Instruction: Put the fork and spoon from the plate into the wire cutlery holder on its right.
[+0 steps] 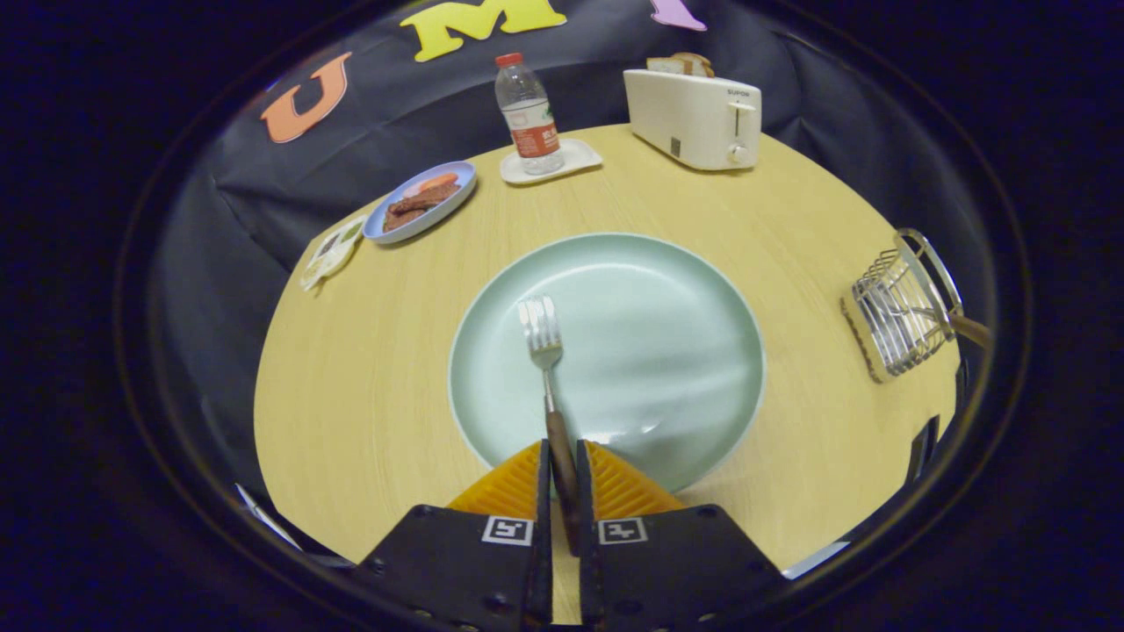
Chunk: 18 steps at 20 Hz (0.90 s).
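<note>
Fork (546,351) handle clamped in my claw (563,474), tines out over the plate (685,290).
Held by the handle end so tines can likely drop first into the wire cutlery holder (900,320) at right on the desk (369,386); a wooden handle already sits there.

The camera rides on the gripper (562,456), looking forward and down along its jaws. It sits low and near the table (351,395), facing the booth's back wall.
</note>
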Motion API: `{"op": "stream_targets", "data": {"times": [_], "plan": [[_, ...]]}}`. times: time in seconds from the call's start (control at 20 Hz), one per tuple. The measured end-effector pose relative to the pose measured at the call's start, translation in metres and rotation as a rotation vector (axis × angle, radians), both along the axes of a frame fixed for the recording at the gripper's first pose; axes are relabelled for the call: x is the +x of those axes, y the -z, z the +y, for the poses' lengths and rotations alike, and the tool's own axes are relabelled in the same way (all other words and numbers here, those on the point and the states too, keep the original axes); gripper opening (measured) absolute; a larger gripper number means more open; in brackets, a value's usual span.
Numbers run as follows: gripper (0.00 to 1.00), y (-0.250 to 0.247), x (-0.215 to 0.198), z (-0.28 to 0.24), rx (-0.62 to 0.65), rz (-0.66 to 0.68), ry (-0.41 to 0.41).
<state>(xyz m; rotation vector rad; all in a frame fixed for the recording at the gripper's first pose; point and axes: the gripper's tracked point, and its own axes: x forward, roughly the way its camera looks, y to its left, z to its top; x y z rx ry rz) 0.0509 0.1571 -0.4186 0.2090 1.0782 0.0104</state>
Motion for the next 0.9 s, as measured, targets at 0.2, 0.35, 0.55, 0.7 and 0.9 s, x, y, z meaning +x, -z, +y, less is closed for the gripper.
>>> {"op": "stream_targets", "data": {"times": [0.2, 0.35, 0.55, 0.7, 0.9], "plan": [[0.03, -0.012, -0.003, -0.007, 0.019, 0.019, -0.053], [0.03, -0.026, -0.005, -0.022, 0.01, 0.007, -0.096], [0.03, -0.051, -0.013, -0.048, -0.008, -0.029, -0.138], [0.03, -0.071, -0.024, -0.072, -0.004, -0.04, -0.155], [0.03, -0.099, -0.033, -0.111, -0.021, -0.066, -0.174]]}}
